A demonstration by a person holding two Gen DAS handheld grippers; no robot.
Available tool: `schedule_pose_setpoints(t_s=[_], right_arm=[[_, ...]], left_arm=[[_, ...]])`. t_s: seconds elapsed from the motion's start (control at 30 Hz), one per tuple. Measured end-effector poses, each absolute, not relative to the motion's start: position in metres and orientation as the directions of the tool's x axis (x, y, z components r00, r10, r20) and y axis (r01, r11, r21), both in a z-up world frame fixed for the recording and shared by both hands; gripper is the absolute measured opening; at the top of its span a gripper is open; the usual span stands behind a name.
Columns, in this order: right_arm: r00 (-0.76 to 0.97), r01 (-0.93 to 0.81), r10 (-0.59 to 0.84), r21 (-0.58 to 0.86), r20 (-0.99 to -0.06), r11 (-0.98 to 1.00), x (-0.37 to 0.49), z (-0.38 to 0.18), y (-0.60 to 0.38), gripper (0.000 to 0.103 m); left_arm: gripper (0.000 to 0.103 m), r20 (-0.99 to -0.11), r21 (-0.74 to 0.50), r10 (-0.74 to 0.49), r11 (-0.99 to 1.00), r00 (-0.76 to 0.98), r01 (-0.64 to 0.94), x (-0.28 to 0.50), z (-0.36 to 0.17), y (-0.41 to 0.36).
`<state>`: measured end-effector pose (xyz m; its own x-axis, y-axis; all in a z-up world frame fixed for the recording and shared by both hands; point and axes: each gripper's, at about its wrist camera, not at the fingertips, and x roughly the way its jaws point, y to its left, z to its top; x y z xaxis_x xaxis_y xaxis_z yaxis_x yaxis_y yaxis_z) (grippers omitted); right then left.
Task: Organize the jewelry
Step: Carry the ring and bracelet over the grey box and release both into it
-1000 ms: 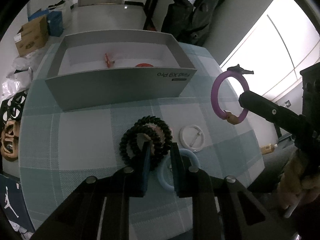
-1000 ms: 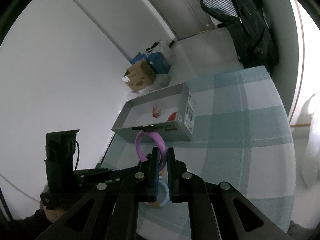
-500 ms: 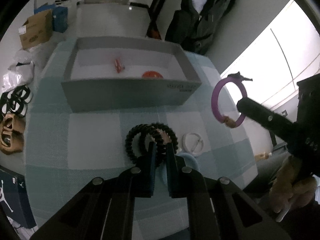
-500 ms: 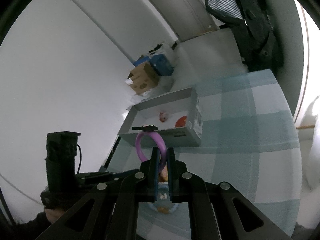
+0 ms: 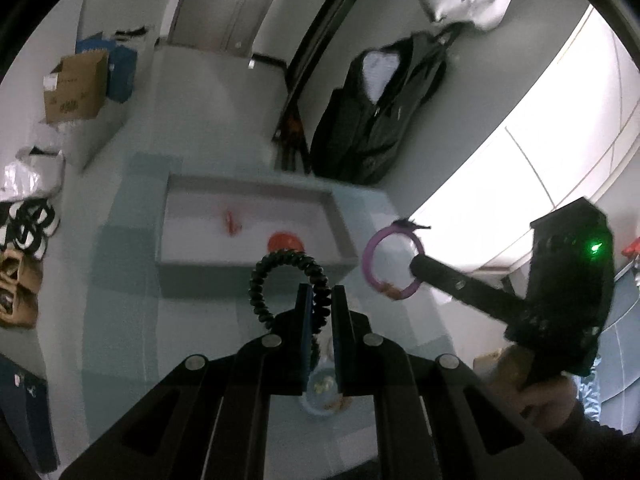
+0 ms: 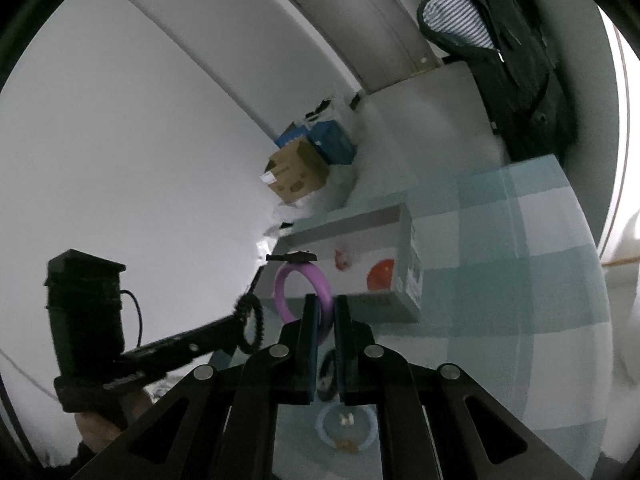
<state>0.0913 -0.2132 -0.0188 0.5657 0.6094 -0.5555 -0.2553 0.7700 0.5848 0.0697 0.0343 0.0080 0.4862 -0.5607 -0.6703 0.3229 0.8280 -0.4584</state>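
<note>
Checked blue-and-white desk (image 5: 128,320): left hand-held gripper (image 5: 320,300) clamps black spiral coil bracelet (image 5: 280,264), right hand-held gripper (image 6: 323,312) clamps purple plastic bangle (image 6: 288,280), both lifted.

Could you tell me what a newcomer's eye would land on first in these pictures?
Probably the two rings held in the air: the left gripper pinches a black spiral ring, and the right gripper a purple ring. Behind them, an open grey box on the checked tablecloth holds small red items.
</note>
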Motion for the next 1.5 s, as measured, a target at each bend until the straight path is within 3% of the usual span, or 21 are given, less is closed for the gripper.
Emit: schedule_pose_setpoints(t_s=[0.23, 0.67, 0.87, 0.93, 1.07, 1.2, 1.27, 1.4, 1.5], right_arm=[[0.555, -0.259, 0.623, 0.597, -0.551, 0.759, 0.114, -0.015, -0.203, 0.006], [0.516, -0.213, 0.601, 0.588, -0.611, 0.780, 0.146, -0.032, -0.199, 0.006], [0.388, -0.285, 0.656, 0.593, -0.648, 0.753, 0.132, -0.042, -0.192, 0.011], [0.351, -0.338, 0.654, 0.560, -0.671, 0.756, 0.123, -0.047, -0.181, 0.027], [0.249, -0.360, 0.646, 0.551, -0.721, 0.753, 0.118, -0.069, -0.160, 0.030], [0.257, -0.401, 0.565, 0.446, -0.784, 0.800, 0.113, -0.075, -0.145, 0.030], [0.253, -0.392, 0.542, 0.428, -0.801, 0.814, 0.114, -0.080, -0.145, 0.025], [0.254, -0.370, 0.558, 0.453, -0.790, 0.811, 0.115, -0.080, -0.150, 0.006], [0.273, -0.351, 0.578, 0.480, -0.769, 0.804, 0.115, -0.075, -0.158, 0.006]], left_arm=[[0.005, -0.625, -0.497, -0.574, 0.815, 0.530, 0.296, 0.096, 0.017, 0.042], [0.005, -0.658, -0.510, -0.552, 0.827, 0.512, 0.236, 0.132, -0.001, 0.048], [0.005, -0.650, -0.523, -0.556, 0.822, 0.518, 0.226, 0.134, 0.003, 0.055], [0.005, -0.649, -0.523, -0.554, 0.822, 0.521, 0.223, 0.132, 0.004, 0.055], [0.005, -0.647, -0.525, -0.555, 0.822, 0.524, 0.223, 0.129, 0.004, 0.055], [0.005, -0.645, -0.518, -0.550, 0.825, 0.531, 0.226, 0.126, 0.006, 0.056], [0.005, -0.643, -0.519, -0.548, 0.825, 0.535, 0.221, 0.126, 0.006, 0.057], [0.005, -0.639, -0.528, -0.548, 0.823, 0.539, 0.211, 0.128, 0.006, 0.058], [0.005, -0.640, -0.533, -0.551, 0.820, 0.536, 0.207, 0.130, 0.005, 0.058]])
